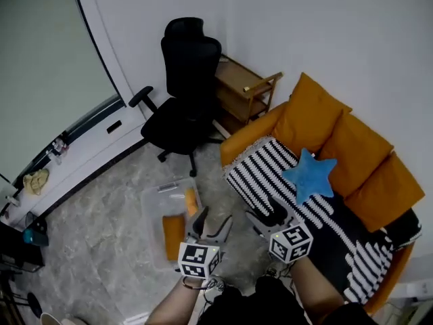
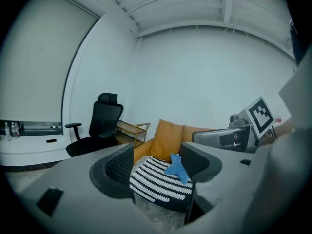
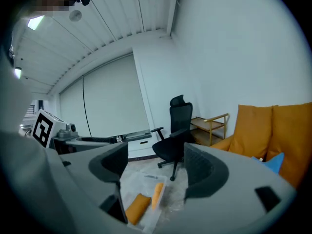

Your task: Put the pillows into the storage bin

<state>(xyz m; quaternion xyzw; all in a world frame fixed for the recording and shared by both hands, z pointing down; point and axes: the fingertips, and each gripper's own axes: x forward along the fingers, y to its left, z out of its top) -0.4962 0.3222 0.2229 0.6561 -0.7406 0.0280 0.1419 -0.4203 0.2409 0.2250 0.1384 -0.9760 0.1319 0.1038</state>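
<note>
Left gripper (image 1: 212,223) and right gripper (image 1: 270,212) both released, empty. Clear plastic storage bin (image 1: 153,202) holds two flat orange pillows (image 1: 174,236). Blue star-shaped pillow (image 1: 309,174) lies on striped throw (image 1: 260,167).

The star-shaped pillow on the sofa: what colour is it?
Blue. The star-shaped pillow shows best in the head view.

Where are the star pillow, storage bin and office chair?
star pillow (image 1: 309,175), head view, its middle
storage bin (image 1: 155,212), head view, bare clear bottom at its left side
office chair (image 1: 191,63), head view, backrest
</note>
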